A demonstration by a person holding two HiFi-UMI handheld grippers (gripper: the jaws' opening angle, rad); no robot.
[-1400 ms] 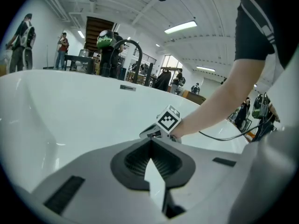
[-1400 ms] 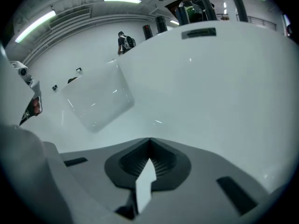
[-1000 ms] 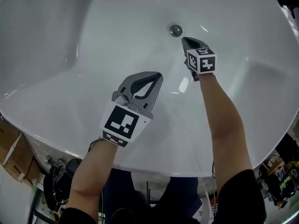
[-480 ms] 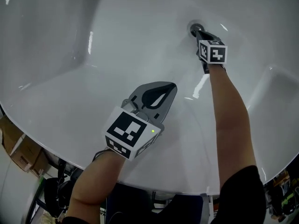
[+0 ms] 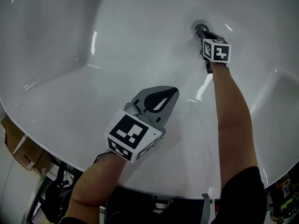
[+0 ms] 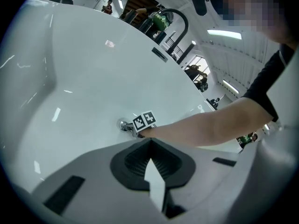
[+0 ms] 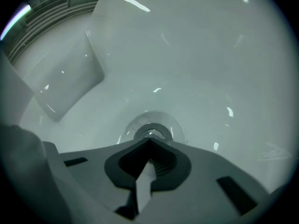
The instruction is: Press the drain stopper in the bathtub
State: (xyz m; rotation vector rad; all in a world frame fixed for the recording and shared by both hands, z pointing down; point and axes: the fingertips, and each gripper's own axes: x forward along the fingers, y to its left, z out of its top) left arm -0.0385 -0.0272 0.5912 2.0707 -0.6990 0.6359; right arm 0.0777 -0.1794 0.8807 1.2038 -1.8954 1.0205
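- My right gripper (image 5: 205, 33) has its jaws together and empty, tips at the drain stopper (image 7: 150, 134) in the bathtub (image 5: 117, 45) floor. They seem to touch it, but I can't be sure.
- My left gripper (image 5: 170, 93) hangs well apart from it, jaws likewise closed on nothing.

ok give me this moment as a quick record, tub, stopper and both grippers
place: white bathtub, seen from above
target: drain stopper, round metal, in the tub floor
right: right gripper, jaws together, empty, tip at the stopper's near edge
left: left gripper, jaws together, empty, well away from the drain
unclear: whether the stopper is pressed down
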